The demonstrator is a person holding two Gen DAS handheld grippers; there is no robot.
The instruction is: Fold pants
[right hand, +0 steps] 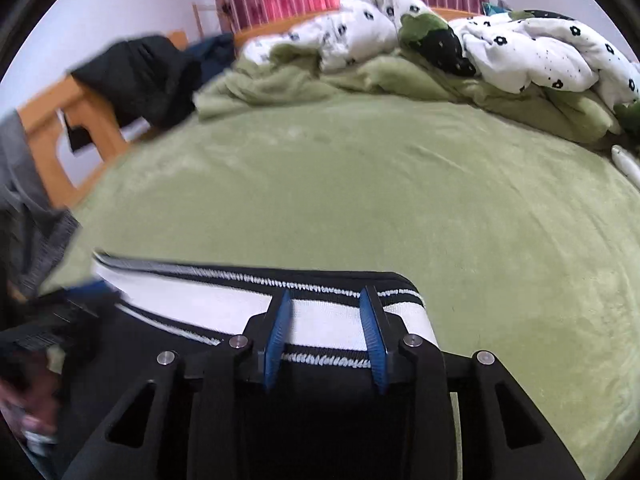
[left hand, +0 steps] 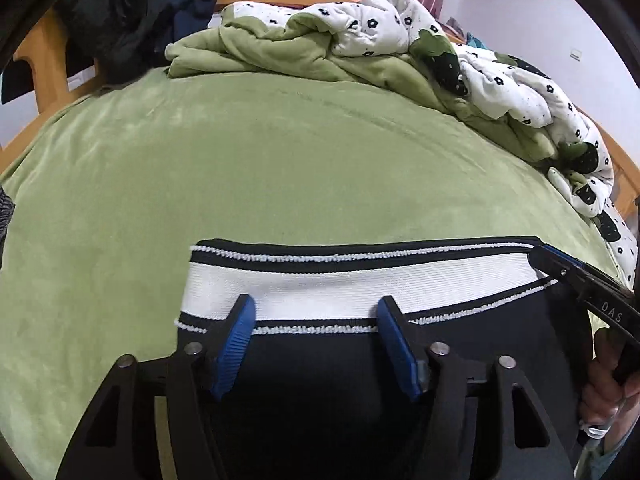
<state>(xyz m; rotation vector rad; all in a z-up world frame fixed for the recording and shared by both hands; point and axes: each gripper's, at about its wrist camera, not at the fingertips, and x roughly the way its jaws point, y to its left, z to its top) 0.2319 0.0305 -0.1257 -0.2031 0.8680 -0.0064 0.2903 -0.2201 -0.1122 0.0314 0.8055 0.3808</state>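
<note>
Black pants (left hand: 320,380) with a white, black-trimmed waistband (left hand: 352,284) lie on the green bed cover, waistband away from me. My left gripper (left hand: 316,312) is open, its blue fingers over the waistband's left part. The right gripper's fingers (left hand: 560,268) show at the waistband's right end. In the right wrist view the right gripper (right hand: 326,304) is open, its fingers astride the waistband (right hand: 328,324) near its right end. The left gripper (right hand: 76,300) shows blurred at the left.
A green plush cover (left hand: 280,168) spreads over the bed. A crumpled white flowered quilt with green lining (left hand: 420,52) lies at the far side and right. Dark clothes (left hand: 116,20) hang on the wooden bed frame (left hand: 44,64) at the far left.
</note>
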